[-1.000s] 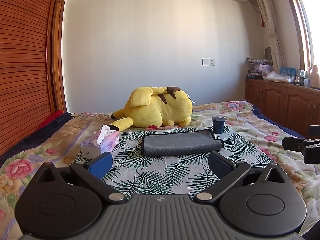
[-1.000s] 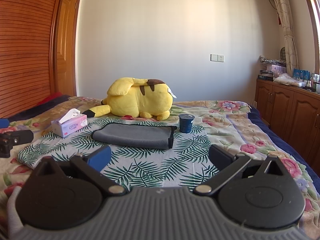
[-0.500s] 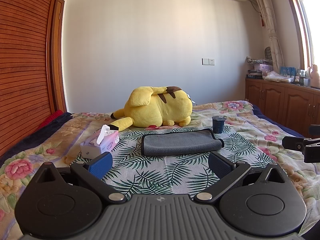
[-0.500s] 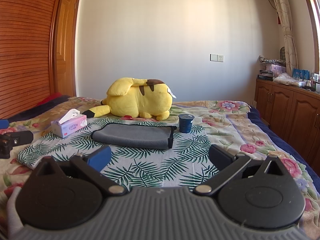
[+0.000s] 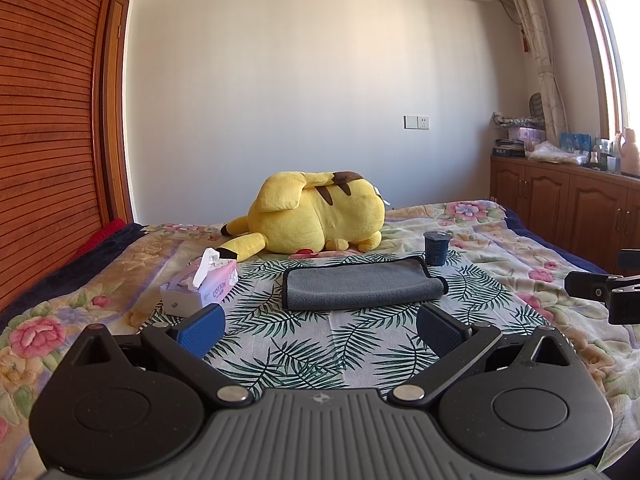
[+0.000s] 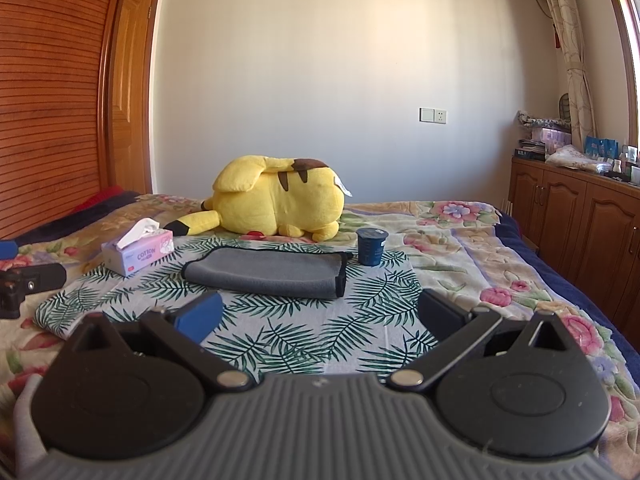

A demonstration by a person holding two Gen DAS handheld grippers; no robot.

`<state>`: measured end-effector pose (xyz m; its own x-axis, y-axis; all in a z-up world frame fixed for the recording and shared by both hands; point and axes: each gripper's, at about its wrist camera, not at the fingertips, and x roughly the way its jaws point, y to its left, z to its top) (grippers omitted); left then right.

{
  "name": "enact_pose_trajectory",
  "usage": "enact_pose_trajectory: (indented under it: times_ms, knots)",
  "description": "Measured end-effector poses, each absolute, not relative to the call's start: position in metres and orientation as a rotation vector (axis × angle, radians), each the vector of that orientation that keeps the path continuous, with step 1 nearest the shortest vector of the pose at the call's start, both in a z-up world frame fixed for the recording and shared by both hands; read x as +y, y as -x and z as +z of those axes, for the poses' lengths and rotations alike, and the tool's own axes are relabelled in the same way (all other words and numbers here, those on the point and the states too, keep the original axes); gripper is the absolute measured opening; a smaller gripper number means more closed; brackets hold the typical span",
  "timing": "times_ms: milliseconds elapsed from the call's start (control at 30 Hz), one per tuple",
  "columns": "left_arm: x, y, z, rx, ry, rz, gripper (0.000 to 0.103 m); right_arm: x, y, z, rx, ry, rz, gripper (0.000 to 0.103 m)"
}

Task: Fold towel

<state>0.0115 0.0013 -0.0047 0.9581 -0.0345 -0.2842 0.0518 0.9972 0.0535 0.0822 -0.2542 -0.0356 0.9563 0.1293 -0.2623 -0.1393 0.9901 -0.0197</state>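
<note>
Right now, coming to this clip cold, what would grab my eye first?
The big yellow plush toy lying at the far side of the bed, against the bare wall. In front of it a folded grey towel lies flat on the palm-leaf cloth, with a pink tissue box to its left and a dark blue cup at its right far corner. Both grippers' fingers stand open, short of the towel.

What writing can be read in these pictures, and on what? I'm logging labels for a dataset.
"COTTON": on the side of the pink tissue box, also seen in the left view.
Smaller print under that word: too small to read.
Dark cup: markings too blurred to read.
Boxes on the wooden cabinet: print too small to read.
Gray towel: no text.
</note>
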Motion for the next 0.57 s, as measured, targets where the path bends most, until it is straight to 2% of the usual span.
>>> enact_pose_trajectory:
  times_ms: [567]
  knots:
    - [0.0023,-0.0110,-0.0086,0.292,-0.063,-0.042,0.087,-0.2551,-0.0821,-0.0354,0.262,0.037,0.136,0.103]
